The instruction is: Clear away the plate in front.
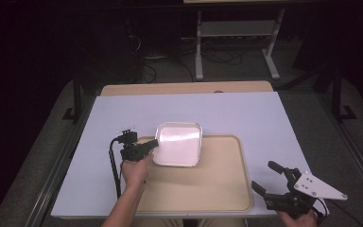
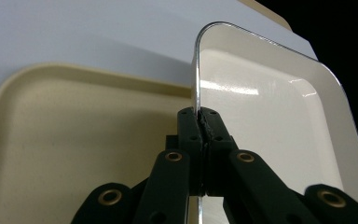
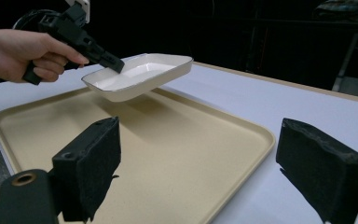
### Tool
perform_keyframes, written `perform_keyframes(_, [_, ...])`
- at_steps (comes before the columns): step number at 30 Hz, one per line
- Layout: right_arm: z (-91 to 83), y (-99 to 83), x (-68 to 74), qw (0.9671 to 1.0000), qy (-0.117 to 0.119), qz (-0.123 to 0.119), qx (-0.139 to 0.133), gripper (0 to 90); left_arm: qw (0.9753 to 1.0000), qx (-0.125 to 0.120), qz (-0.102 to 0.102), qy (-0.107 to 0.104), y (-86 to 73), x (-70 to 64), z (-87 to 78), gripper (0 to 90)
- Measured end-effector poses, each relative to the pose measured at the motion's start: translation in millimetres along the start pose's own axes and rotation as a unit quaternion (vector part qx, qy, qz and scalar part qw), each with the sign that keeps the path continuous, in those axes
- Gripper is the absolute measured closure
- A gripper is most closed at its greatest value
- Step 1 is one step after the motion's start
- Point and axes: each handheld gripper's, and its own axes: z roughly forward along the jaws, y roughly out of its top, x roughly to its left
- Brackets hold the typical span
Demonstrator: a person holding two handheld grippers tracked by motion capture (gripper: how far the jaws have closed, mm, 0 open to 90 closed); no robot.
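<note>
Left gripper [image 1: 152,144] pinches the dish [image 1: 178,144] rim, lifted above the tray [image 1: 217,189]; keep it level. Right gripper [image 1: 269,177] gapes, holding nothing.

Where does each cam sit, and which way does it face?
High view: above the person's side, looking forward and down at the table; forearms, both claws.
Left gripper view: on the left claw, facing its shut jaws on the dish rim.
Right gripper view: on the right claw, facing across the tray.
Shared: dish, tray.

Dim room, glare on dish [image 1: 178,143]
</note>
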Motion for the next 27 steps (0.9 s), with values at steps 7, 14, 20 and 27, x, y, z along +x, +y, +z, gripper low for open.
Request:
perform_keyframes(7, [-0.2,-0.1,-0.3,1.0,0.001,0.001,-0.002,13.1,1.0,0.006,-0.006,0.003,-19.1,0.9,0.5,88.8])
perform_keyframes(14, [-0.4,-0.7,-1.3,1.0,0.004,0.001,-0.001,13.1,0.9998,0.007,-0.019,0.008,-35.0,0.5,0.1,88.8])
perform_keyframes(20, [-0.7,-0.8,-1.4,1.0,0.003,0.004,-0.003,13.0,0.9996,0.011,-0.021,0.015,-45.3,-0.8,-0.5,88.7])
perform_keyframes(27, [-0.9,-1.0,-1.0,1.0,0.006,0.002,-0.003,13.1,0.9991,0.02,-0.03,0.02,-55.7,0.0,-2.1,88.6])
